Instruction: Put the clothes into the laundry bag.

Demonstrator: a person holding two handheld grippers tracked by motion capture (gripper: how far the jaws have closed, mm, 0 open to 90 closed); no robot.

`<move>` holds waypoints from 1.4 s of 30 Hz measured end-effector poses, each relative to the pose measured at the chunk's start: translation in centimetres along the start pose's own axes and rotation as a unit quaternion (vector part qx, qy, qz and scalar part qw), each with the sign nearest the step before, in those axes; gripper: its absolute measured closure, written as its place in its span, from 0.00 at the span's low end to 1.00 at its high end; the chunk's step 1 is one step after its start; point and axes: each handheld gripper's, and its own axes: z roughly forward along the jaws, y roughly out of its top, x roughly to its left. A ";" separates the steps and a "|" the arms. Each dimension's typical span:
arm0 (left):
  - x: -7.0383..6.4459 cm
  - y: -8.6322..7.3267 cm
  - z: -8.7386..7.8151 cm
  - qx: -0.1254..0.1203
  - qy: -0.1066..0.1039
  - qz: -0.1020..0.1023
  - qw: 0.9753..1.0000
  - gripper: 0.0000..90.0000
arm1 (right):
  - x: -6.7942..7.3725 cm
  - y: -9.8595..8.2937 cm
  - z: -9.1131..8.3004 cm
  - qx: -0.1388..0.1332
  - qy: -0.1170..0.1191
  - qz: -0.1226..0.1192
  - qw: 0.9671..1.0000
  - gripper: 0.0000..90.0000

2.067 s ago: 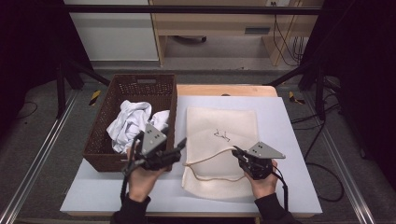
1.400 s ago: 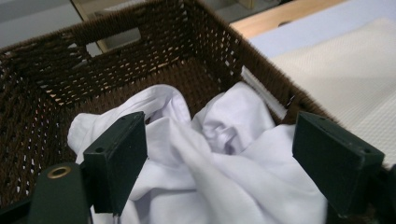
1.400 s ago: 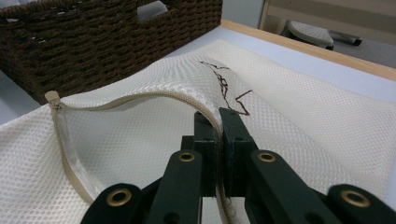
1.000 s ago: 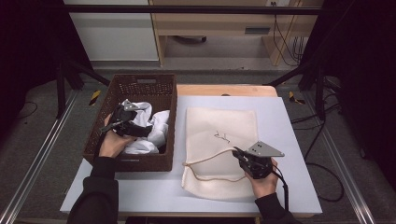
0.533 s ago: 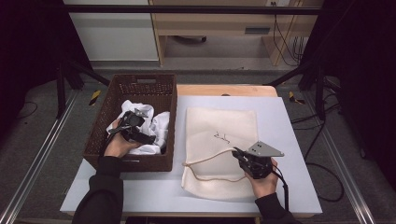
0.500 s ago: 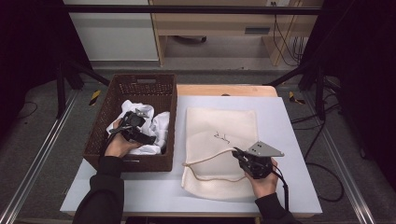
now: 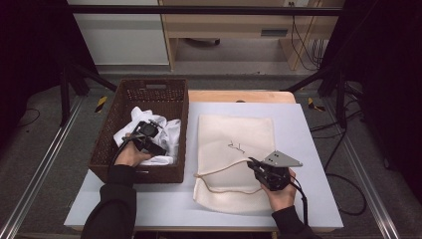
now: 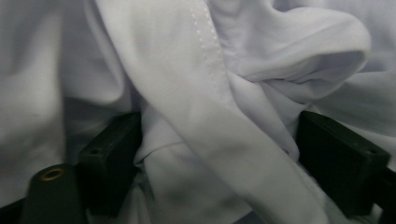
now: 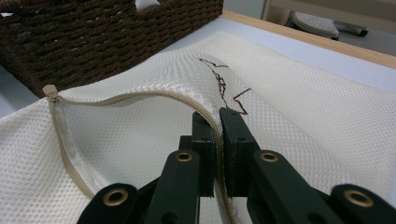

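High view. The wicker basket (image 7: 142, 130) stands on the white table (image 7: 308, 129), at its left part. A white garment (image 7: 166, 134) lies bunched inside the basket, toward its right wall. The left gripper (image 7: 149, 142) is down inside the basket, on top of the garment, with the left hand (image 7: 130, 154) behind it near the basket's front wall. Just right of the basket, not quite touching it, a cream mesh laundry bag (image 7: 234, 137) lies flat on the table. The right gripper (image 7: 253, 164) sits at the bag's front right part, well to the right of the basket, held by the right hand (image 7: 281, 194). The bag's zipper edge (image 7: 219, 172) is raised off the lower layer in a curve running from the gripper back toward the basket side.

Left gripper view. The jaws stand wide apart, one at each lower side of the frame. Folds of the white garment (image 8: 219, 116) lie between them and press against both inner faces; a stitched hem runs diagonally across the gap. The jaws are not closed on the cloth.

Right gripper view. The jaws are together, clamped on the zipper edge (image 9: 140, 95) of the mesh laundry bag (image 9: 317, 116). The edge is lifted, so the bag's mouth gapes open on the side facing the basket (image 9: 93, 32), which stands beyond the bag's far left corner. A dark thread-like mark (image 9: 219, 81) lies on the mesh just past the jaw tips.
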 end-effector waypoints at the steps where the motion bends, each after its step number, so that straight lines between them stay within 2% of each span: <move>1: 0.0 0.0 -0.1 0.005 0.002 0.004 1.000 0.30 | 0.0 0.0 0.0 0.000 0.000 0.000 1.000 0.94; 2: 0.0 0.0 -0.1 0.007 0.004 0.005 1.000 0.30 | 0.0 0.0 0.0 0.000 0.000 0.000 1.000 0.94; 3: 0.0 0.0 -0.2 0.010 0.004 0.005 1.000 0.34 | 0.0 0.0 0.0 0.001 0.000 0.001 1.000 0.94; 8: -0.3 0.1 -0.5 0.023 0.021 0.017 0.999 0.65 | -0.1 0.0 -0.1 0.001 0.000 0.003 1.000 0.95; 9: -0.5 0.2 -0.6 0.026 0.033 0.022 0.999 0.71 | -0.1 0.0 0.0 0.000 0.001 0.002 1.000 0.95; 12: -0.5 0.2 -0.7 0.024 0.035 0.022 0.999 0.77 | -0.1 0.0 0.0 0.002 0.001 0.003 1.000 0.96; 15: -0.4 0.1 -1.1 0.010 0.037 0.013 0.999 0.79 | -0.1 0.0 -0.1 0.003 0.001 0.004 1.000 0.96; 18: -0.2 -0.2 -1.9 -0.035 0.045 -0.010 0.998 0.81 | -0.3 0.0 -0.1 0.001 0.000 0.005 1.000 0.96; 20: 0.2 -0.5 -2.8 -0.082 0.055 -0.036 0.994 0.82 | -0.3 0.0 -0.1 0.000 -0.001 0.005 1.000 0.96; 23: 0.3 -1.0 -4.1 -0.147 0.070 -0.058 0.985 0.83 | -0.3 0.0 -0.2 0.000 0.000 0.005 1.000 0.96; 26: 0.4 -1.5 -5.1 -0.201 0.081 -0.072 0.974 0.83 | -0.3 0.0 -0.2 0.000 0.000 0.007 1.000 0.96; 27: 0.7 -1.8 -5.8 -0.234 0.080 -0.084 0.965 0.83 | -0.4 0.0 -0.2 0.000 -0.001 0.006 1.000 0.96; 28: 0.7 -1.8 -5.8 -0.234 0.080 -0.084 0.965 0.83 | -0.4 0.0 -0.2 0.000 -0.001 0.006 1.000 0.96; 31: 0.7 -2.2 -6.6 -0.275 0.086 -0.089 0.954 0.84 | -0.4 -0.1 -0.2 0.000 -0.002 0.007 1.000 0.96; 32: 0.7 -2.3 -6.8 -0.283 0.088 -0.087 0.951 0.84 | -0.4 -0.1 -0.2 0.000 -0.001 0.007 1.000 0.96; 33: 0.7 -2.3 -6.9 -0.287 0.088 -0.087 0.950 0.84 | -0.4 -0.1 -0.2 0.000 -0.002 0.006 1.000 0.96; 34: 0.7 -2.3 -7.0 -0.288 0.088 -0.086 0.950 0.84 | -0.4 -0.1 -0.1 0.000 -0.002 0.006 1.000 0.96; 35: 0.8 -2.2 -6.9 -0.284 0.083 -0.085 0.951 0.84 | -0.4 -0.1 -0.1 0.001 -0.002 0.005 1.000 0.96; 37: 0.8 -2.0 -6.6 -0.270 0.078 -0.081 0.956 0.83 | -0.3 -0.1 -0.1 0.002 -0.001 0.006 1.000 0.96; 38: 0.8 -1.8 -6.4 -0.258 0.074 -0.079 0.960 0.82 | -0.3 -0.1 -0.1 0.002 -0.001 0.007 1.000 0.96; 39: 0.8 -1.8 -6.2 -0.253 0.078 -0.076 0.961 0.81 | -0.3 -0.1 -0.1 0.002 -0.001 0.006 1.000 0.96; 40: 0.8 -1.7 -6.1 -0.249 0.080 -0.076 0.962 0.78 | -0.3 -0.1 -0.1 0.002 -0.001 0.006 1.000 0.96; 41: 0.9 -1.7 -5.8 -0.244 0.070 -0.076 0.964 0.61 | -0.3 -0.1 -0.1 0.002 -0.001 0.005 1.000 0.96; 42: 1.1 -1.6 -5.4 -0.231 0.053 -0.077 0.968 0.61 | -0.3 -0.1 -0.1 0.002 -0.001 0.005 1.000 0.96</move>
